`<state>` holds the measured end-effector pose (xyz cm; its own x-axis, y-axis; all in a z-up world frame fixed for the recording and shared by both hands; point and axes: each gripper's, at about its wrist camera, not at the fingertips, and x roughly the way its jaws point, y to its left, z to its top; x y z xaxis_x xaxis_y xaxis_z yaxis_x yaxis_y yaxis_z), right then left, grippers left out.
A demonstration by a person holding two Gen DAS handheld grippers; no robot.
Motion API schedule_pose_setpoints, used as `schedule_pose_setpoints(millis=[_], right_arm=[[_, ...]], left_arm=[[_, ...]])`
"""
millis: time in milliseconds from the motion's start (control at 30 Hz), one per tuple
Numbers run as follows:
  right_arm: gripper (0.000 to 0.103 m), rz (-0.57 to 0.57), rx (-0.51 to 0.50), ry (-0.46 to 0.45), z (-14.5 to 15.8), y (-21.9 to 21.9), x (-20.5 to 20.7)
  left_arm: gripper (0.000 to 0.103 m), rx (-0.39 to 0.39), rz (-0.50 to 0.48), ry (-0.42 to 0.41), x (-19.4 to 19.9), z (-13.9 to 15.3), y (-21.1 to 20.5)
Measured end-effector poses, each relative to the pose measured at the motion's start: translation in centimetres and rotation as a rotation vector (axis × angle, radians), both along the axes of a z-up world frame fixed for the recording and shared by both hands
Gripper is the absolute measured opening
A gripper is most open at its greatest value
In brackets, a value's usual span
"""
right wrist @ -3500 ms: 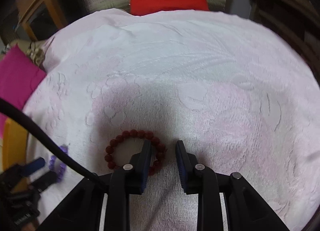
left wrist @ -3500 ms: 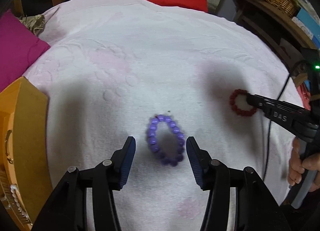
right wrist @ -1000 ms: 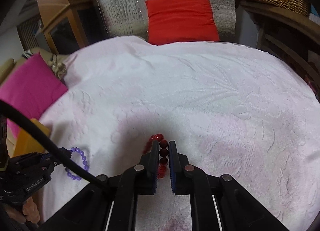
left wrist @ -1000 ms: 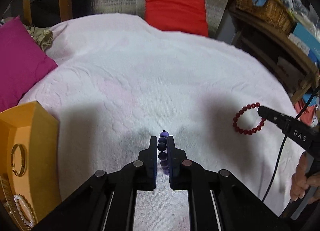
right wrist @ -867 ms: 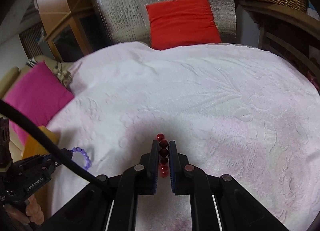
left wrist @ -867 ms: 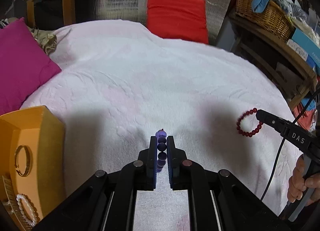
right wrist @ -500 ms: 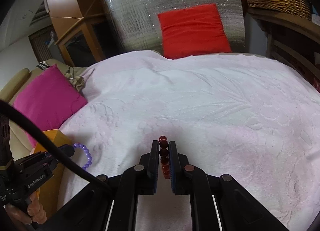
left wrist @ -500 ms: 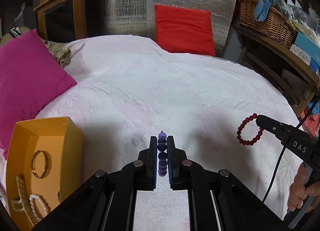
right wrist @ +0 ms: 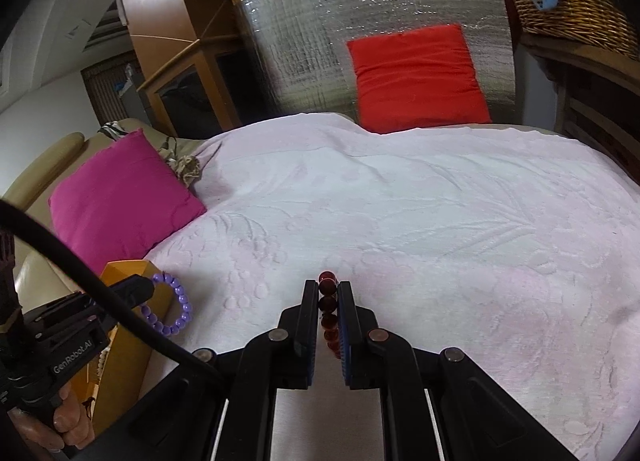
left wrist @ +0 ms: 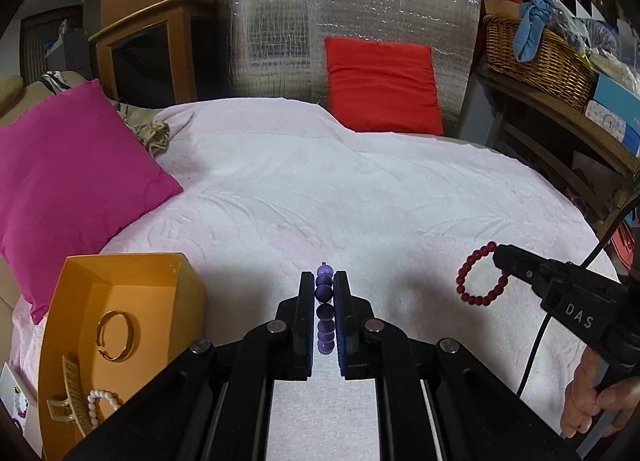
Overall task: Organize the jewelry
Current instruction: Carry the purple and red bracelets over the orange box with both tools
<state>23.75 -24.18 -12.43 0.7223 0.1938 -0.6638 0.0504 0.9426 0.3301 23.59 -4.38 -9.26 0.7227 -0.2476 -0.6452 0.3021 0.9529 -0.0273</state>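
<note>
- The left gripper (left wrist: 324, 313) is pinched on the purple round-bead bracelet (left wrist: 324, 308), held clear above the pale pink textured bedspread (left wrist: 360, 197)
- The right gripper (right wrist: 329, 317) is clamped on the dark red bead bracelet (right wrist: 328, 307)
- Keep both grips firm; the loops hang free
- Carry purple first to the open orange box (left wrist: 120, 273) beside it, lowering before release
- A gold bangle (left wrist: 118, 335) and what looks like a pearl strand lie inside; aim for bare floor

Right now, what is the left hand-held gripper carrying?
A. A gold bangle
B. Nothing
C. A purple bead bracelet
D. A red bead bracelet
C: the left hand-held gripper is clamped on the purple bead bracelet, lifted off the white bedspread; the gold bangle lies in the orange box.
</note>
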Motion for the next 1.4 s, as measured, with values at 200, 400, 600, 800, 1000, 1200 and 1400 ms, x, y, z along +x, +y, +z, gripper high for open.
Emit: schedule_pose_setpoints(millis=[200,400,600,800,1000,1200,1400], right_arm=[[0.01,0.025,0.009,-0.015,0.2,1.2,0.1],[0.01,0.066,0.015,-0.038,0.6,3.0,0.2],[0.01,0.111,0.025,-0.072,1.0,4.9,0.0],[0.01,0.146,0.041,-0.107,1.6,6.6,-0.4],[0.01,0.199,0.064,-0.152,2.7,8.6,-1.1],[0.01,0.258,0.083,-0.185,3.5,10.7,-1.5],[0.01,0.311,0.108,-0.209,4.2,12.6,-1.8]], left_arm=[[0.009,-0.007,0.02,-0.016,-0.5,0.6,0.8],[0.009,-0.003,0.044,-0.042,-1.1,1.3,1.8],[0.009,-0.007,0.071,-0.063,-1.6,1.9,2.8],[0.009,-0.012,0.105,-0.103,-2.5,3.0,4.2],[0.009,-0.01,0.147,-0.148,-3.4,4.1,5.5],[0.009,0.007,0.213,-0.184,-4.4,5.0,7.1],[0.009,0.063,0.307,-0.199,-6.7,5.3,9.9]])
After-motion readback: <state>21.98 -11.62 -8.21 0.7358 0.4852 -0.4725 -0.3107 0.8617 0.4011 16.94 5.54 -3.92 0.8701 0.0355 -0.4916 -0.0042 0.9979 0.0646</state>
